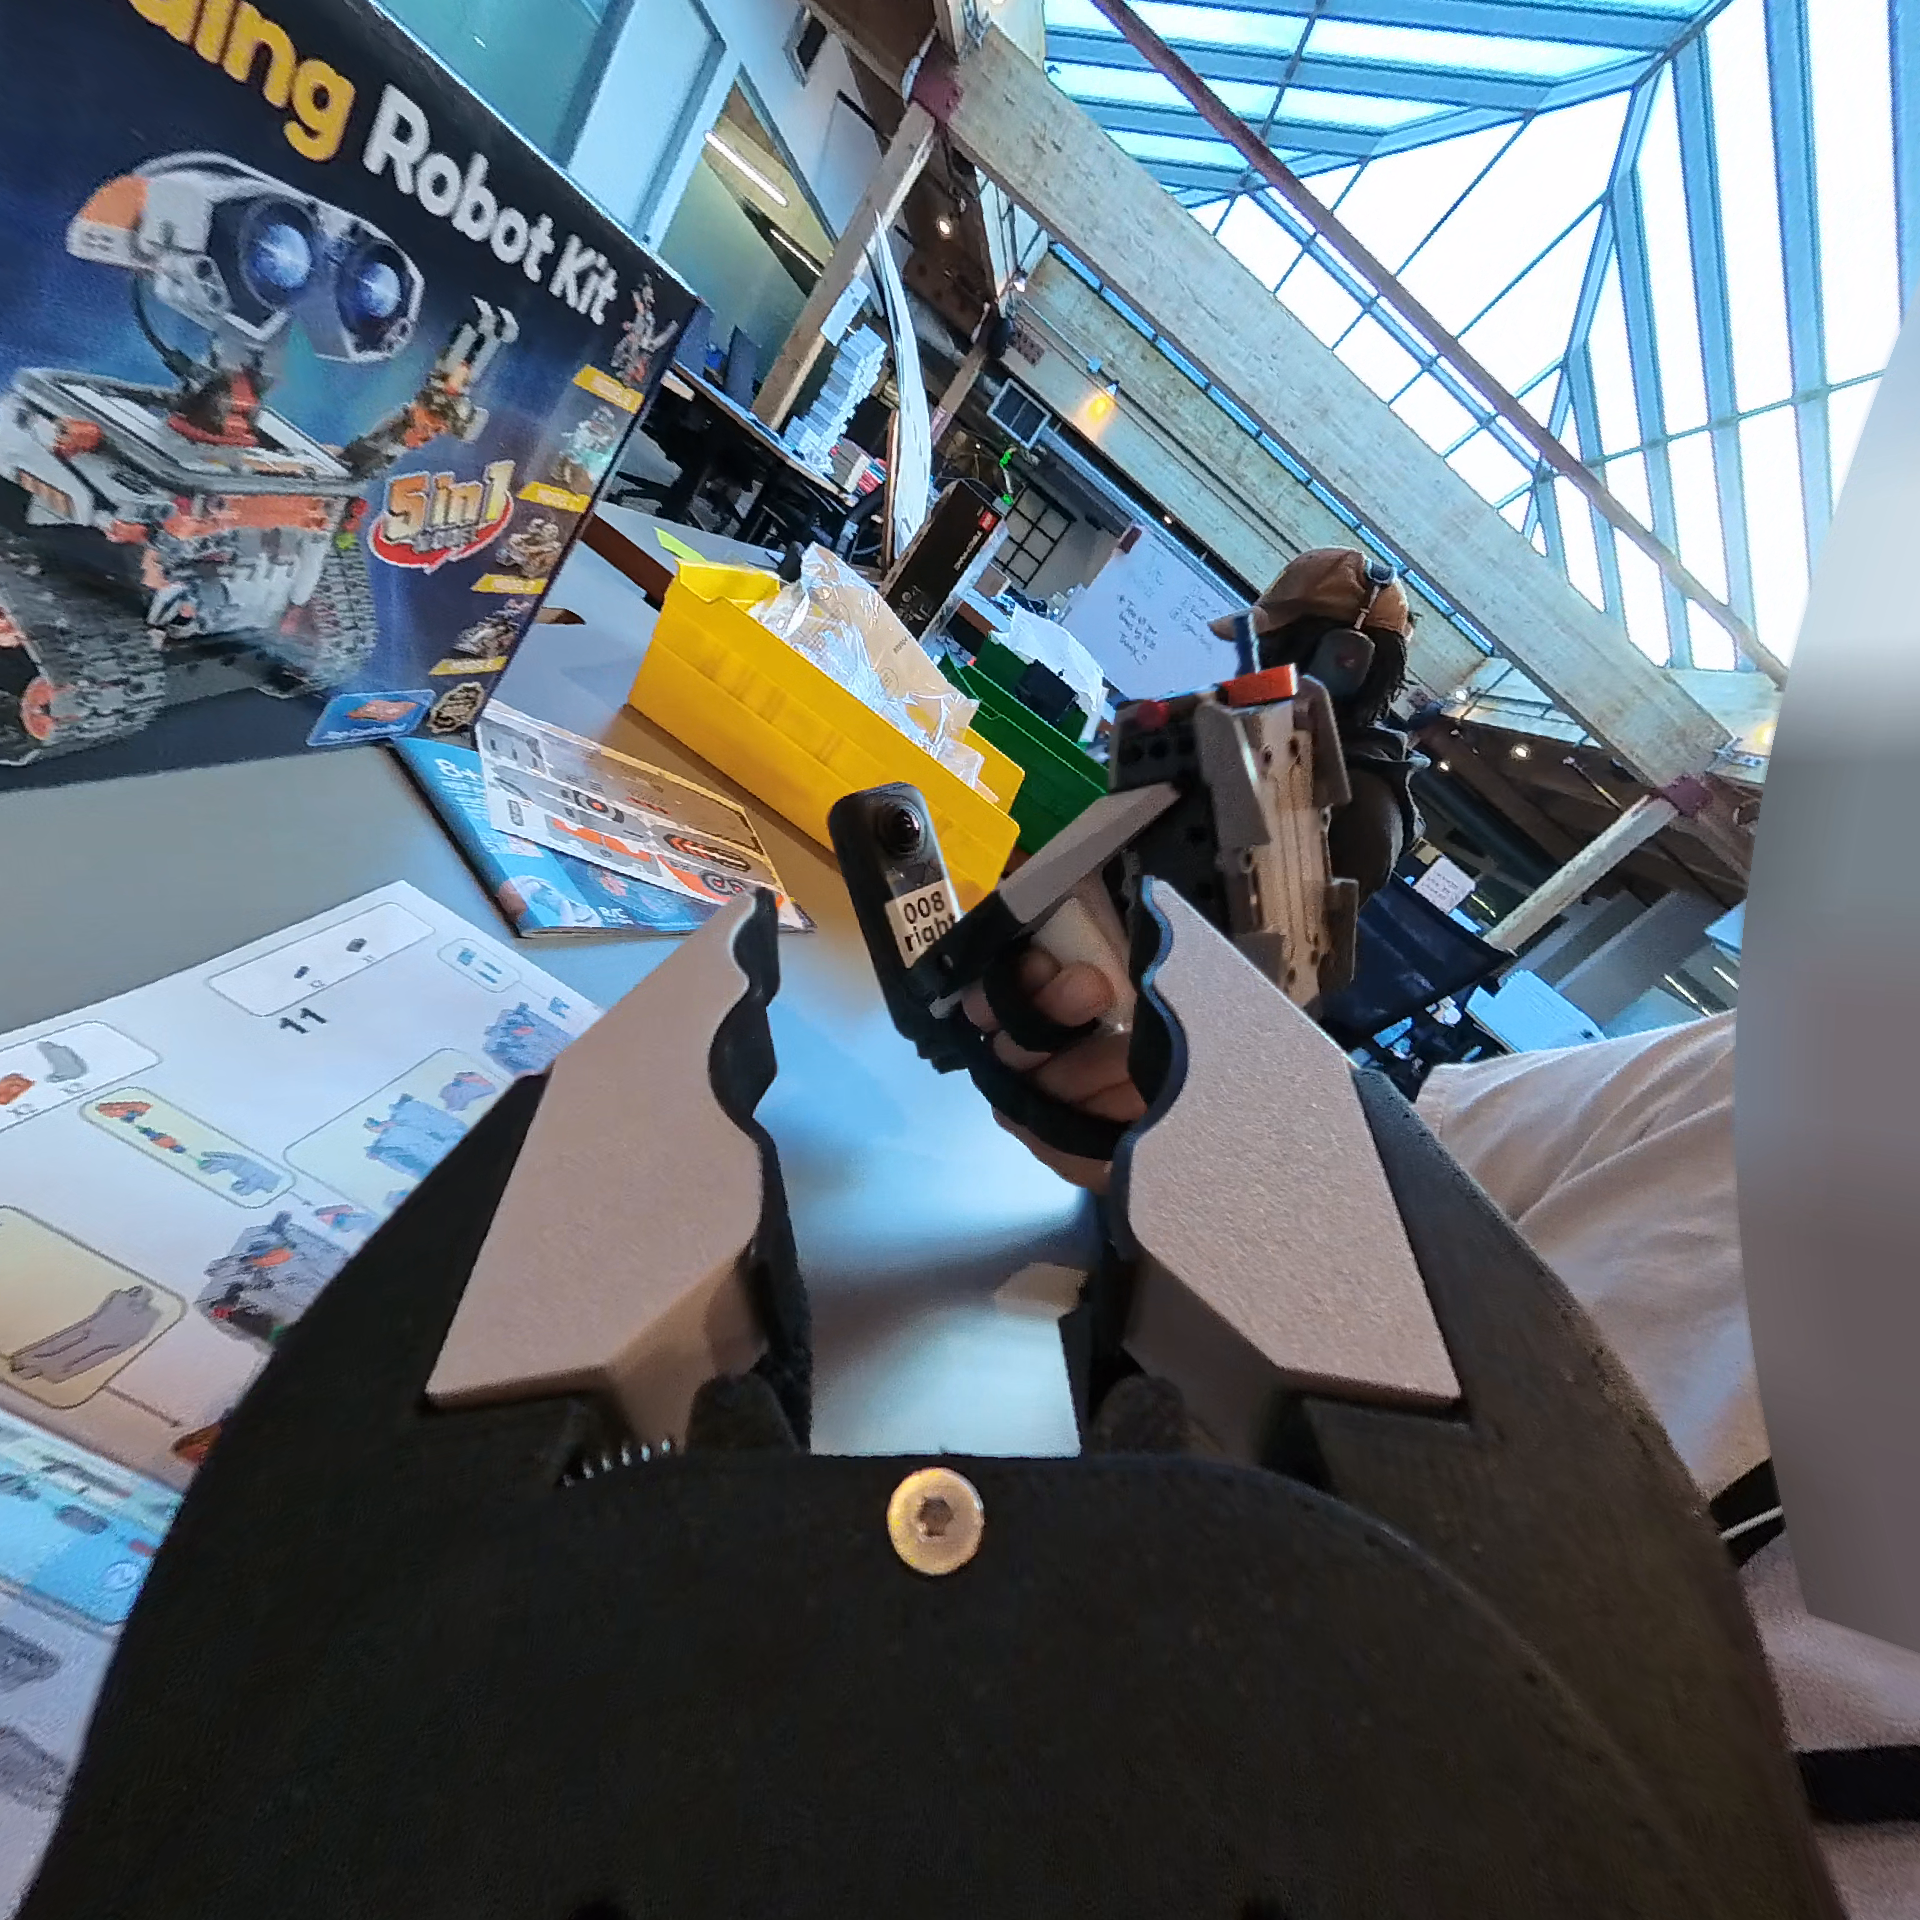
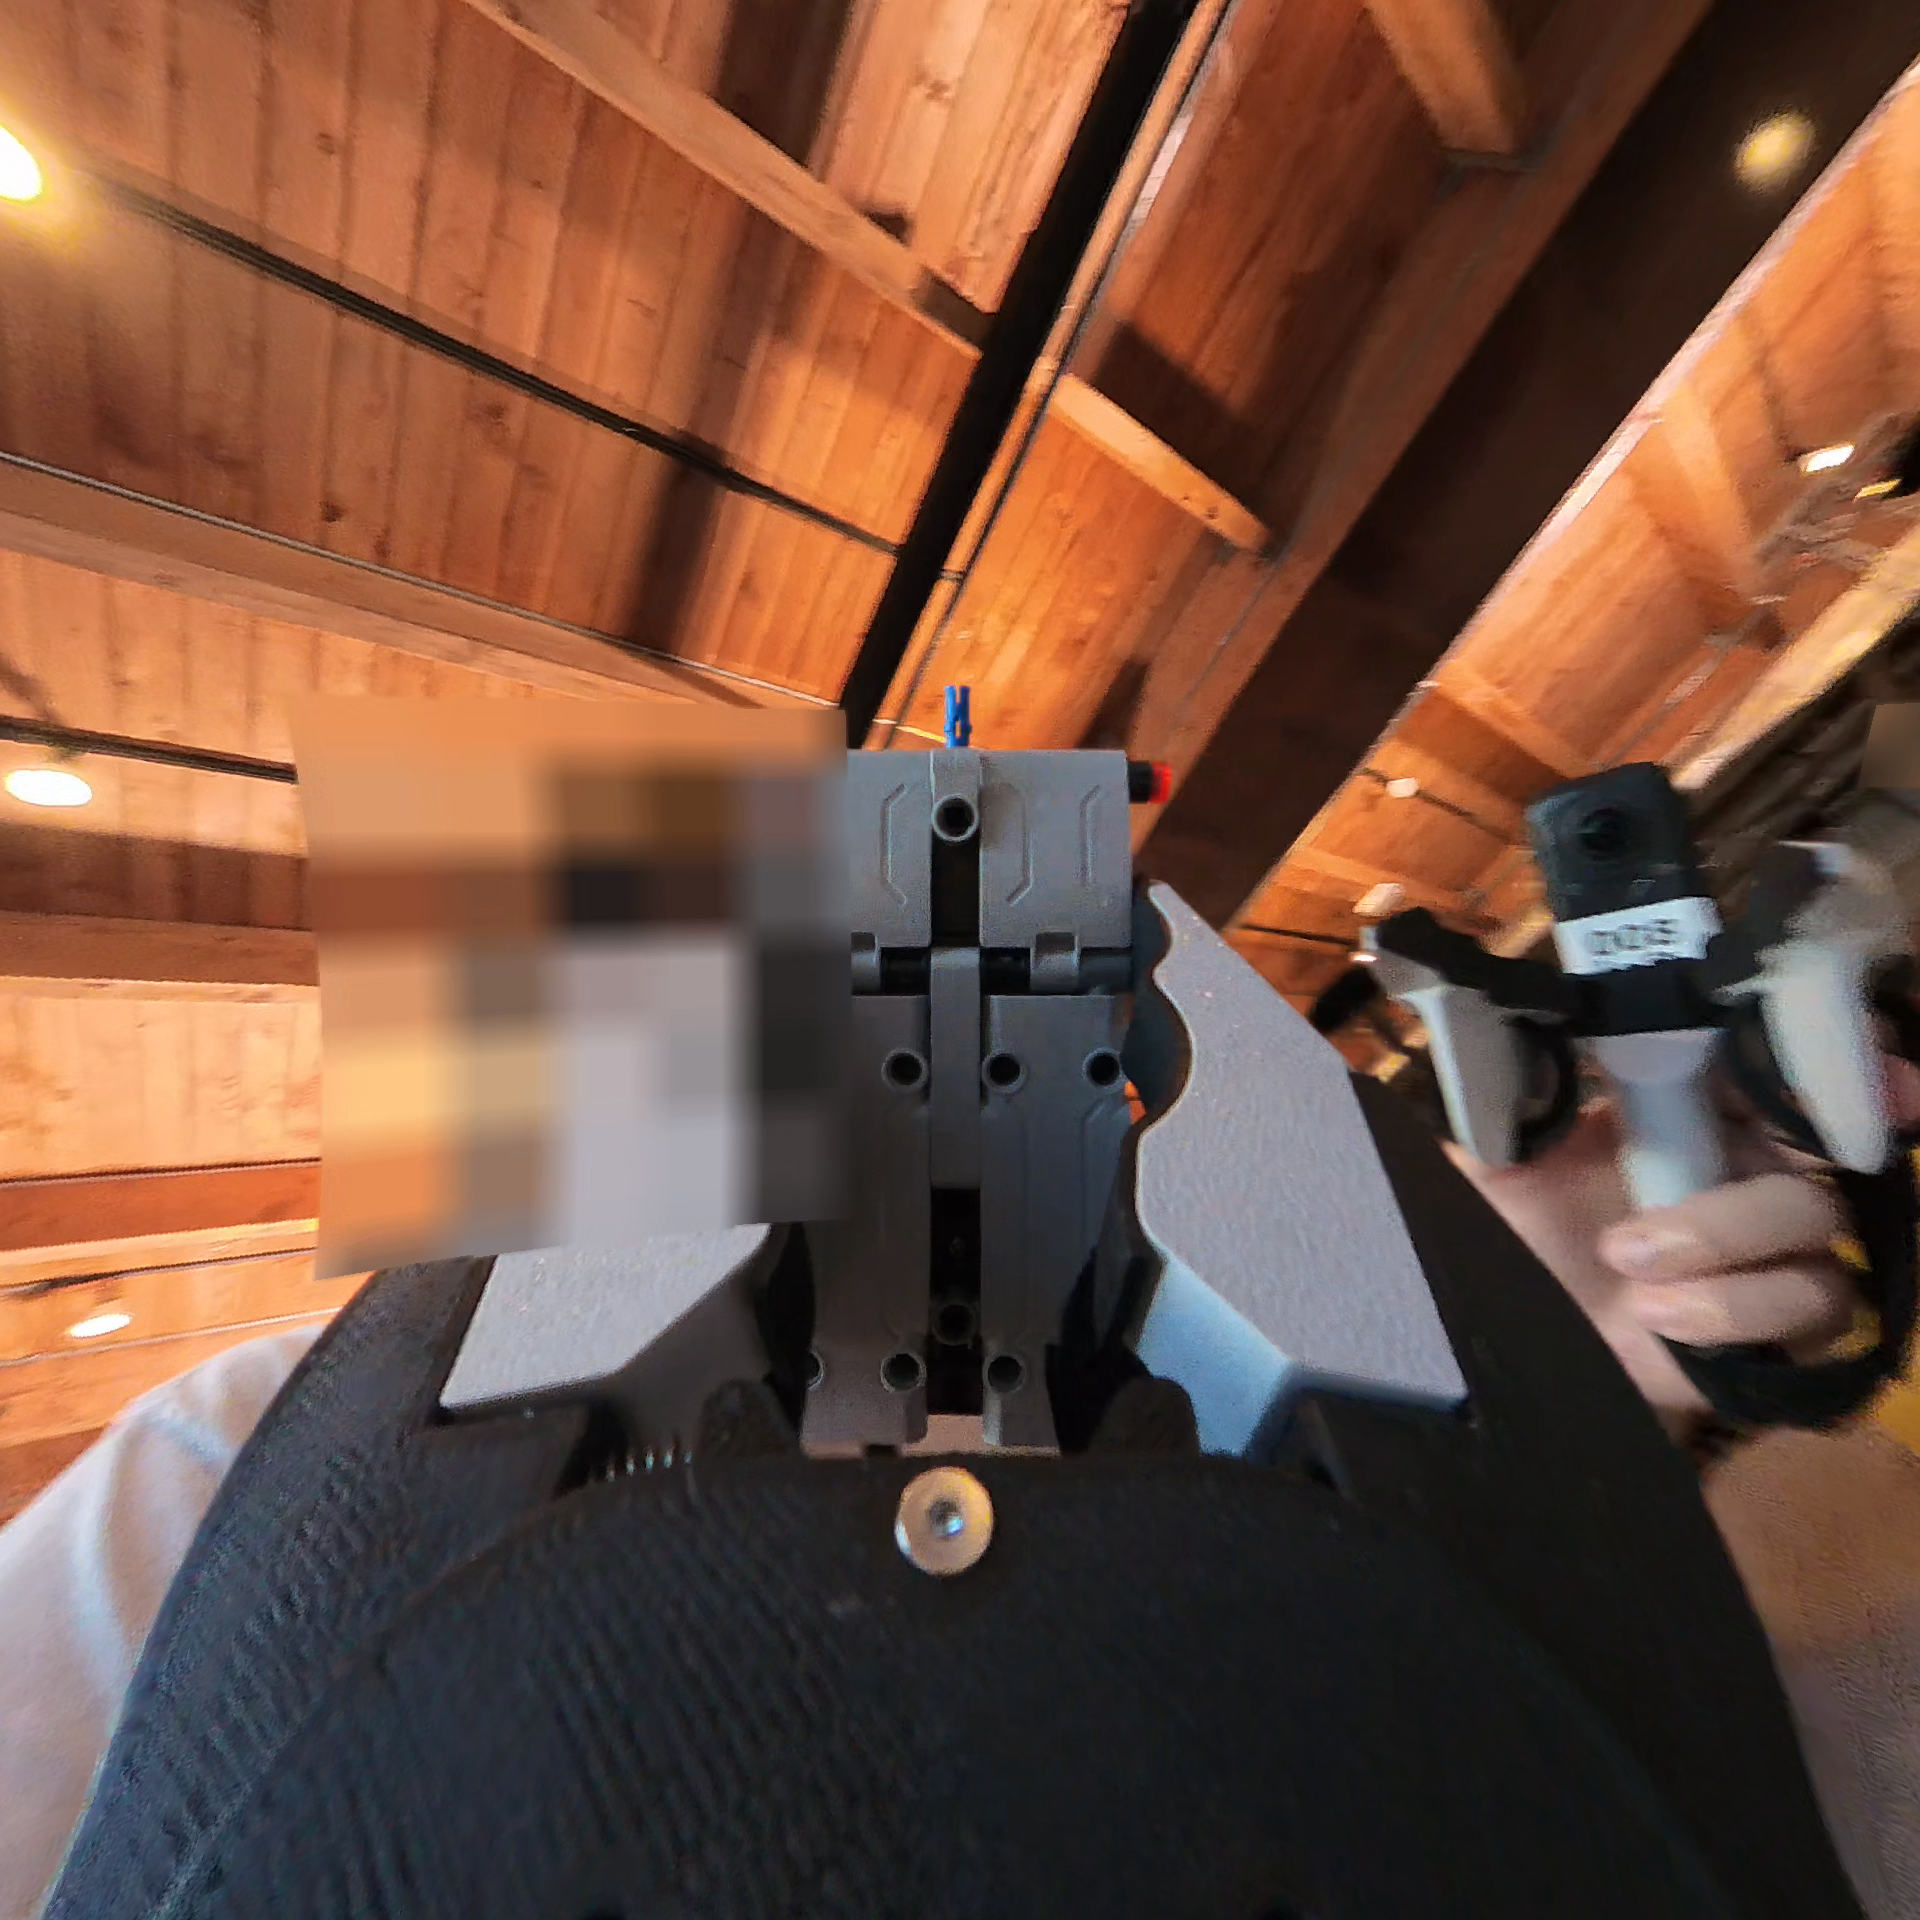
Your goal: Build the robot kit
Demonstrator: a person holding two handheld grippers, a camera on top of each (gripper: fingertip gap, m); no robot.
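Observation:
My right gripper (image 2: 987, 914) is shut on a grey brick-built assembly (image 2: 987, 1049) with round pin holes, a blue pin on top and a red pin at its upper right. It points up toward a wooden ceiling. Its right finger (image 2: 1236, 1101) shows; a mosaic patch covers the left one. In the left wrist view the same assembly (image 1: 1273, 831) is held up in the air by the right gripper (image 1: 1138, 831), with a hand (image 1: 1070, 1049) on its handle. My left gripper (image 1: 956, 935) is open and empty, low over the grey table (image 1: 208, 862), just short of that hand.
A toy kit box (image 1: 260, 364) stands at the left. An instruction sheet (image 1: 260, 1091) and a booklet (image 1: 582, 842) lie on the table. A yellow bin (image 1: 810, 738) with clear bags and a green bin (image 1: 1039, 758) sit behind. A person (image 1: 1351, 707) sits far off.

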